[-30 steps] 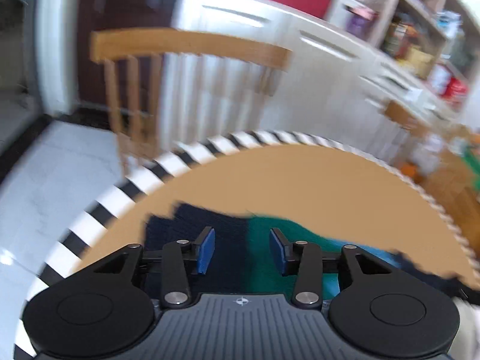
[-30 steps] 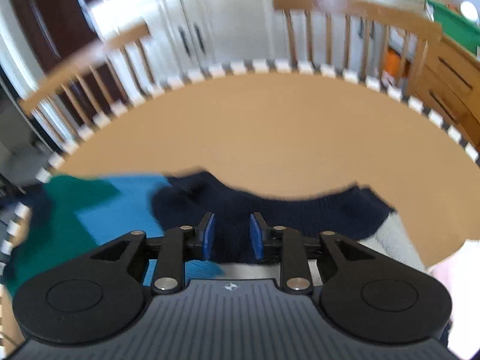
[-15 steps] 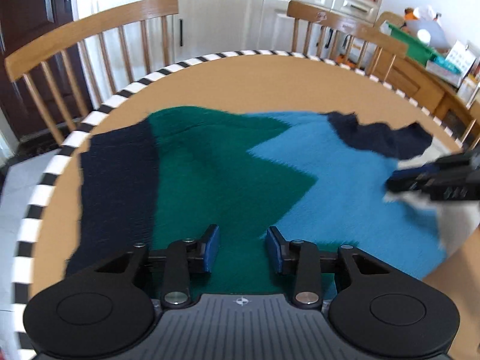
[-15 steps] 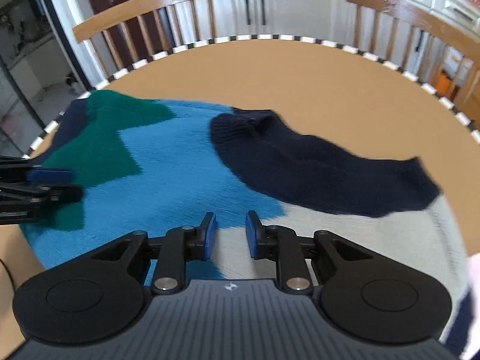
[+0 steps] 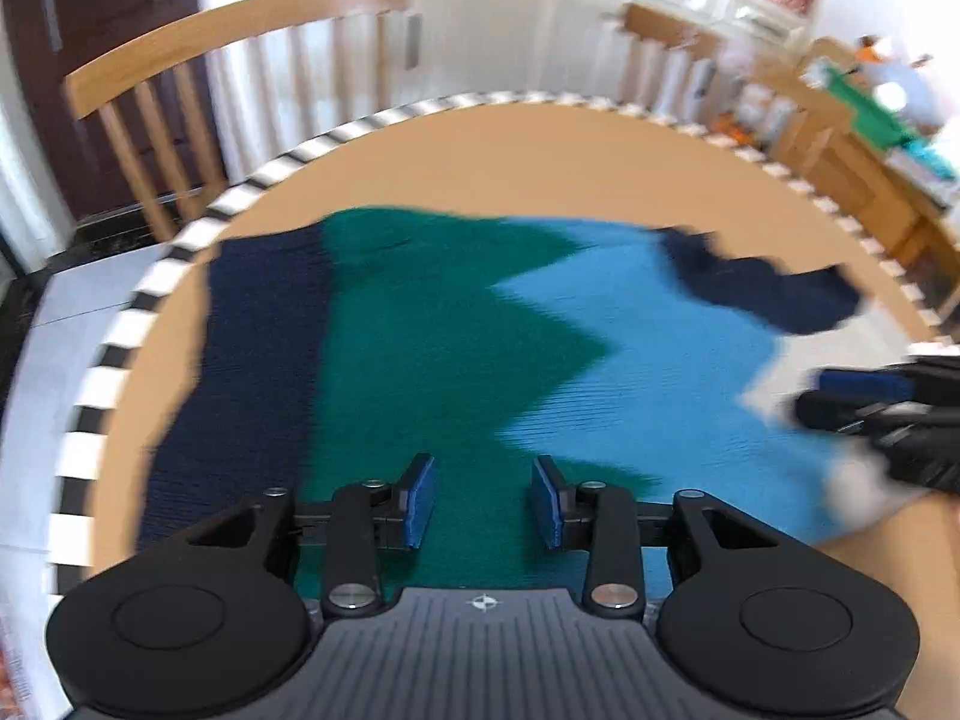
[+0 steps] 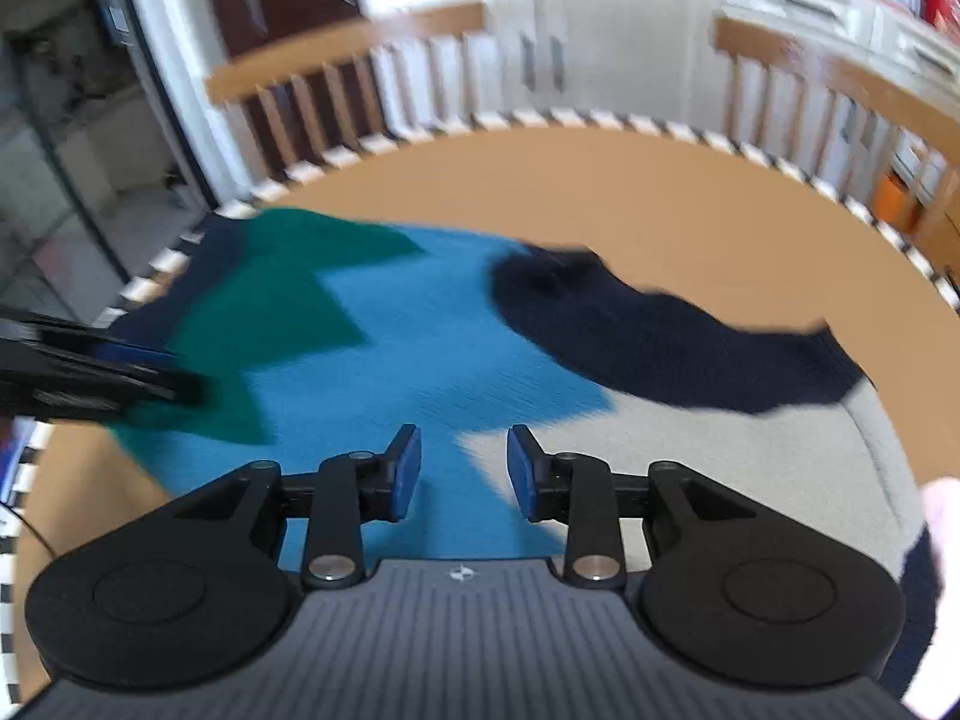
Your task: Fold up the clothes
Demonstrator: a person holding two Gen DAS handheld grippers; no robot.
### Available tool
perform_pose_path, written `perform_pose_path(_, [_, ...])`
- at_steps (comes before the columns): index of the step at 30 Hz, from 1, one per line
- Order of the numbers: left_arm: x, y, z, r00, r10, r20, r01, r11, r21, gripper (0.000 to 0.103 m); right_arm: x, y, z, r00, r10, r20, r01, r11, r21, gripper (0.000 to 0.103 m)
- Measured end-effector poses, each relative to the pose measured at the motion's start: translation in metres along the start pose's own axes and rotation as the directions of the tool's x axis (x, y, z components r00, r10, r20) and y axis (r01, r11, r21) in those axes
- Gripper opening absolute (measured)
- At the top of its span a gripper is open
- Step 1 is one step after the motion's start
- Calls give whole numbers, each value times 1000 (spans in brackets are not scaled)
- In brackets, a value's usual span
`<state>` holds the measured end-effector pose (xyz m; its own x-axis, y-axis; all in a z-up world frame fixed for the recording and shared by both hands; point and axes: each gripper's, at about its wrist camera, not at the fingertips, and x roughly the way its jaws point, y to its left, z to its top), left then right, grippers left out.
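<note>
A knitted sweater [image 5: 456, 354] in navy, green, blue and cream blocks lies spread on the round tan table [image 5: 480, 162]; it also shows in the right wrist view [image 6: 420, 348]. A navy sleeve [image 6: 660, 336] is folded across its upper part. My left gripper [image 5: 483, 501] is open and empty above the green near edge. My right gripper [image 6: 462, 474] is open and empty above the blue and cream part. Each gripper shows at the side of the other's view: the right one [image 5: 864, 390], the left one [image 6: 120, 369].
The table has a black-and-white striped rim [image 5: 120, 330]. Wooden chairs [image 5: 198, 60] stand at the far side, one also in the right wrist view [image 6: 798, 66]. White cabinets [image 6: 600, 12] and shelves stand behind. A wooden sideboard [image 5: 852, 162] is at the right.
Both grippers have opened wider, the right one most, and drawn a little lower toward the sweater's near edge. The sweater lies as it did half a second ago.
</note>
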<state>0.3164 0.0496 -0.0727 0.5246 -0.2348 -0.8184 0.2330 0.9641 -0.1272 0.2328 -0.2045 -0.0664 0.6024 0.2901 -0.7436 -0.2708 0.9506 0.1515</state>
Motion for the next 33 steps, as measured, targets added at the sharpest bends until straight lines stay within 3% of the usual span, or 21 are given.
perform_pose_path(2, [0, -22, -4, 1000, -27, 11, 26, 999, 44, 41, 0, 14, -9, 1000, 8, -10, -8, 999, -53, 36])
perform_pose_path(7, [21, -42, -25, 1000, 19, 24, -21, 992, 126, 43, 15, 22, -49, 997, -74, -9, 72, 988, -135, 37])
perform_pose_path(9, [23, -45, -32, 998, 36, 47, -43, 987, 156, 43, 11, 19, -52, 997, -75, 2, 75, 991, -111, 38])
perform_pose_path(16, [15, -29, -34, 1000, 17, 16, -18, 999, 51, 43, -6, 4, -64, 990, -142, 5, 142, 988, -55, 45])
perform_pose_path(25, [19, -37, -33, 998, 54, 21, -56, 995, 78, 44, -1, 2, -69, 986, -166, 25, 166, 986, 4, 48])
perform_pose_path(27, [19, -37, -30, 999, 49, 10, -50, 994, 96, 44, -9, 1, -69, 985, -172, 31, 171, 985, 32, 48])
perform_pose_path(30, [17, -36, -24, 999, 52, -2, -51, 987, 154, 54, -31, 1, -73, 979, -194, 69, 187, 978, 92, 48])
perform_pose_path(33, [11, -32, -21, 999, 43, 11, -44, 973, 225, 55, -52, -11, -81, 976, -201, 79, 181, 961, 209, 48])
